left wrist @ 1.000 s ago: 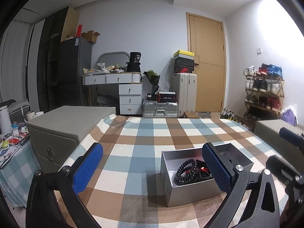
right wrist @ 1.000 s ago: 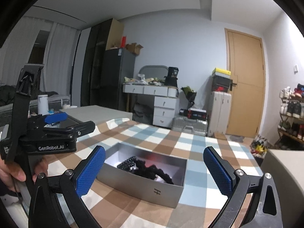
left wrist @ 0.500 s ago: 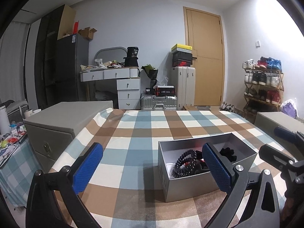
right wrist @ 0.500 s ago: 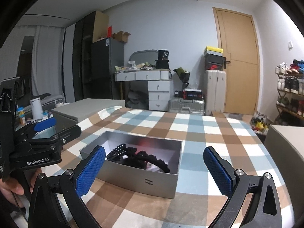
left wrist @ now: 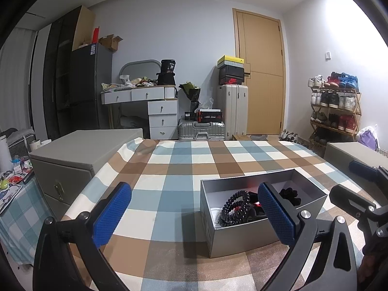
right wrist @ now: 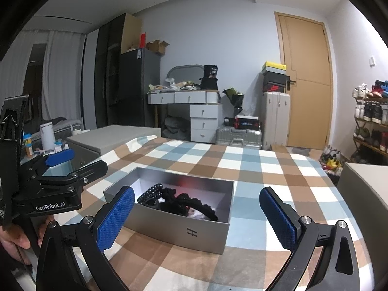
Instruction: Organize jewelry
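Note:
An open silver box [left wrist: 242,235] [right wrist: 184,232] sits on the checked tablecloth [left wrist: 184,169] [right wrist: 247,169]. Inside lie black beaded bracelets [left wrist: 234,208] [right wrist: 150,194] and dark tangled jewelry [right wrist: 194,205], with a red glint among them. My left gripper [left wrist: 194,214] is open just in front of the box, its right pad over the box's middle. My right gripper [right wrist: 196,214] is open and hovers over the box's near wall, nothing between its pads. The left gripper's body [right wrist: 55,184] shows at the left of the right wrist view, held by a hand [right wrist: 14,240].
Grey storage cubes stand at both sides of the table [left wrist: 80,160] [right wrist: 363,194]. Behind are a white dresser [left wrist: 155,111], suitcases [left wrist: 232,111], a door [left wrist: 262,77] and a shoe rack [left wrist: 334,111]. A cluttered side table [left wrist: 12,184] sits low left.
Both grippers have tilted down and drawn nearer the box, which now sits larger and more central. Both stay open.

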`<state>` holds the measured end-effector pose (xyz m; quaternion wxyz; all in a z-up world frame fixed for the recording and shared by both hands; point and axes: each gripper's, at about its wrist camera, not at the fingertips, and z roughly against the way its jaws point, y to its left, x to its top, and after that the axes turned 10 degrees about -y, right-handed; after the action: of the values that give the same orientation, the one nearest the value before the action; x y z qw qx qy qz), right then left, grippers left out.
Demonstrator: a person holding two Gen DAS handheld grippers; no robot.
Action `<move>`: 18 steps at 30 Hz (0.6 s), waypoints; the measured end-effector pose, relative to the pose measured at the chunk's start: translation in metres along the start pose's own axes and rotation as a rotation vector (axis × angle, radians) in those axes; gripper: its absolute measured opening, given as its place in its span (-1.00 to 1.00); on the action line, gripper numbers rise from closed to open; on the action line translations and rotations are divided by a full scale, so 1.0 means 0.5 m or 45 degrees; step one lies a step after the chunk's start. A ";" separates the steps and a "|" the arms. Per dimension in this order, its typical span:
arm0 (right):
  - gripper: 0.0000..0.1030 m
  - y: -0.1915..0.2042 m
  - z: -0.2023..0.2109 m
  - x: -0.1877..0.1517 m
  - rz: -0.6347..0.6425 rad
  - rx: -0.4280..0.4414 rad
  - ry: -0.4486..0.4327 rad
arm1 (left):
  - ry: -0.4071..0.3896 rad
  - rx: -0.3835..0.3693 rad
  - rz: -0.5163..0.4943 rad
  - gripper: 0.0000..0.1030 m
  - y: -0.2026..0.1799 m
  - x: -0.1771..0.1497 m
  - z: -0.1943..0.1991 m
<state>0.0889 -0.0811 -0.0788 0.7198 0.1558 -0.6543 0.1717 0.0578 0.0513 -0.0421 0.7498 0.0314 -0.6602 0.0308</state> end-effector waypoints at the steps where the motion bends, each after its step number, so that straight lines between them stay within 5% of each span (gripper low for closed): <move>1: 1.00 0.000 0.000 0.000 0.000 0.000 0.000 | 0.000 0.000 -0.001 0.98 0.000 0.000 0.000; 18: 1.00 0.000 -0.005 0.003 0.001 0.001 0.018 | 0.001 0.000 -0.001 0.98 -0.001 0.000 -0.002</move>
<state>0.0910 -0.0798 -0.0774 0.7244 0.1545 -0.6491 0.1733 0.0590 0.0507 -0.0424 0.7502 0.0315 -0.6598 0.0304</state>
